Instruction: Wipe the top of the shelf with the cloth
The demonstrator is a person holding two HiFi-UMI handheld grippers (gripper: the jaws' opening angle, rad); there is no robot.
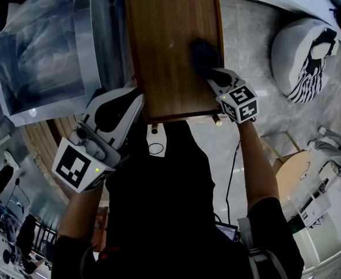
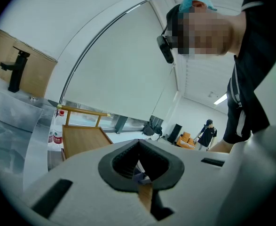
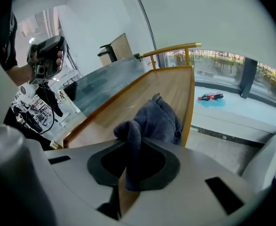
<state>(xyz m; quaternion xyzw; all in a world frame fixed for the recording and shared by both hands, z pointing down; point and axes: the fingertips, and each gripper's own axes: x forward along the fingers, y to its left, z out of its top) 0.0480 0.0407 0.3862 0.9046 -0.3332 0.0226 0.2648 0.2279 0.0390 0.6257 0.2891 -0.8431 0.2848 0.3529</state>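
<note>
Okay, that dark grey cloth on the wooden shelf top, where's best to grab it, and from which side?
Take the raised fold at the near end of the cloth, coming in low from the near end of the shelf. It stands up off the wood, so jaws can close across it. The right claw is shut on it there.

The floor is pale grey stone tile, with a white beanbag draped in a striped cloth near its far right edge and a tan box closer in. A broad pale blind hangs below a curved rail. Low windows let in daylight.
</note>
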